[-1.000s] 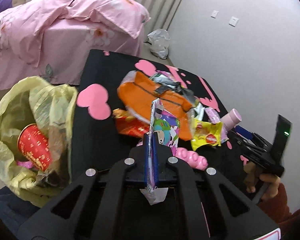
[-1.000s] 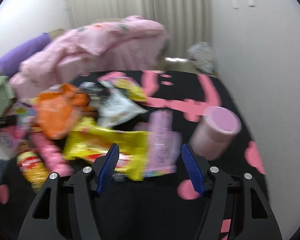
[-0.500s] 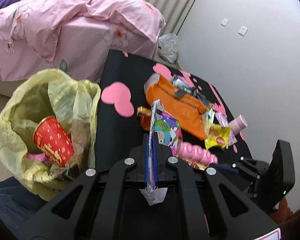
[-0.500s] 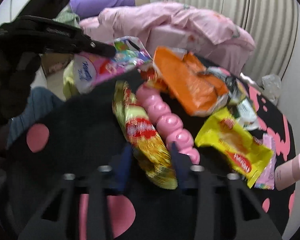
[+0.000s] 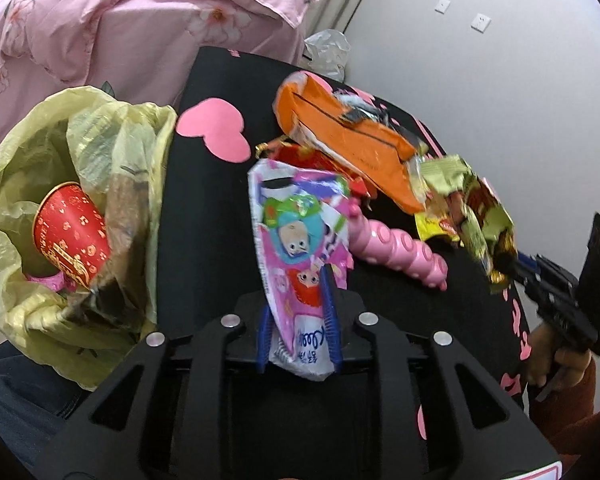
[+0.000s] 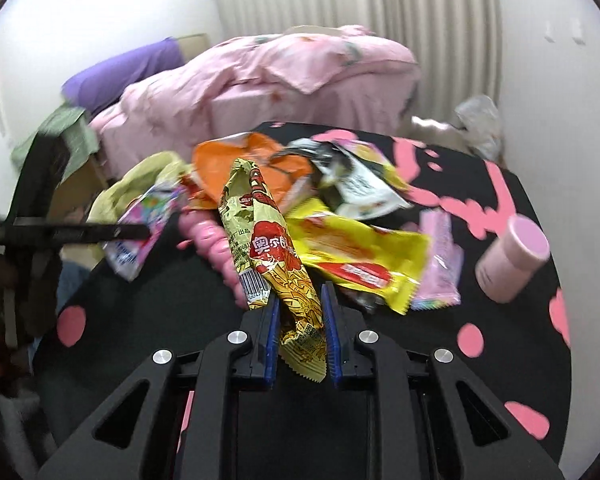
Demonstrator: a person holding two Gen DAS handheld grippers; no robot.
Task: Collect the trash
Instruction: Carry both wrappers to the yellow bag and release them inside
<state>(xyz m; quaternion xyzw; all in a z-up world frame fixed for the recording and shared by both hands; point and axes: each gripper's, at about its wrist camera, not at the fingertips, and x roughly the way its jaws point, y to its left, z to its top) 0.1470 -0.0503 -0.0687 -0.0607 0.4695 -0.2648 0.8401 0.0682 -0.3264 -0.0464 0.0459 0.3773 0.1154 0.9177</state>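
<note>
Trash lies heaped on a black tabletop with pink heart and dot shapes (image 6: 204, 272). Nearest in the left wrist view, the left gripper (image 5: 298, 332) pinches a pink cartoon-printed plastic wrapper (image 5: 300, 236) between its blue pads, the wrapper standing up from the jaws. To its left a yellow plastic trash bag (image 5: 32, 308) gapes open beside the table, with a red paper cup with gold print (image 5: 71, 236) inside. In the right wrist view, the right gripper (image 6: 298, 340) is clamped on a gold-and-red crinkled snack packet (image 6: 272, 248), lifted above the pile. Just behind lie a pink beaded plastic tube (image 5: 400, 250), a yellow snack wrapper (image 6: 360, 258) and an orange foil bag (image 5: 352, 136). A pink cylindrical container (image 6: 512, 258) lies on its side at the right. Farther back stands a bed with pink floral bedding (image 6: 268, 76).
</note>
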